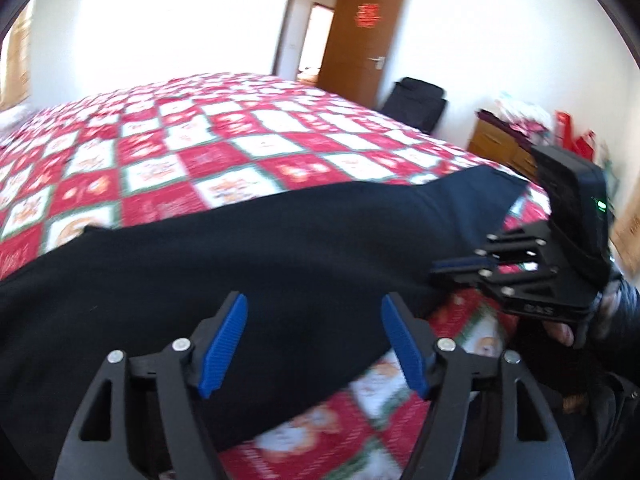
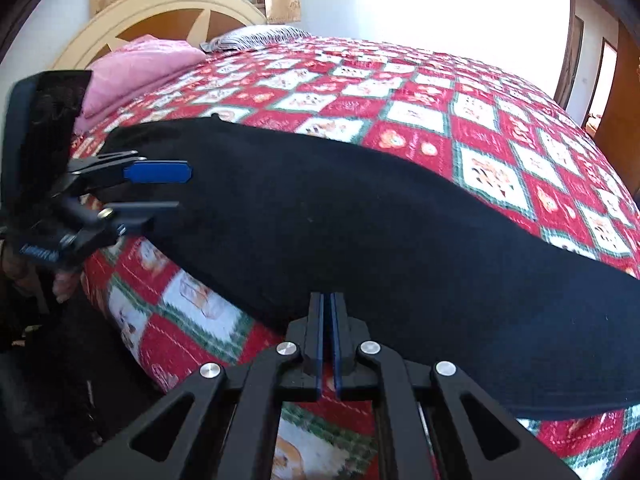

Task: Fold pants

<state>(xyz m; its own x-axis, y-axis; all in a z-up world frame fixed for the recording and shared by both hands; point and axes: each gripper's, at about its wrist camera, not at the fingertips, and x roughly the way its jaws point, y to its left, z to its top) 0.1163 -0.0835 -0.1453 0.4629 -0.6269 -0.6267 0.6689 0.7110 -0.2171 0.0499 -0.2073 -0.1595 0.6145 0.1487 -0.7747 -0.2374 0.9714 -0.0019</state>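
Black pants spread flat in a long band along the near edge of a bed, over a red, white and green checked quilt. Left gripper poised above the pants with jaws wide, blue pads well apart, nothing between them. Right gripper at the near hem with jaws narrow, pads almost touching; impossible to tell from its own view whether cloth is pinched, tips lying at the pants' near edge. From the left wrist view, right gripper at the right end of the pants, its tips touching the fabric. From the right wrist view, left gripper at the left end, jaws apart over the cloth. Far left: pink blanket folded below a cream headboard. Far right: open brown door, black chair beside it.
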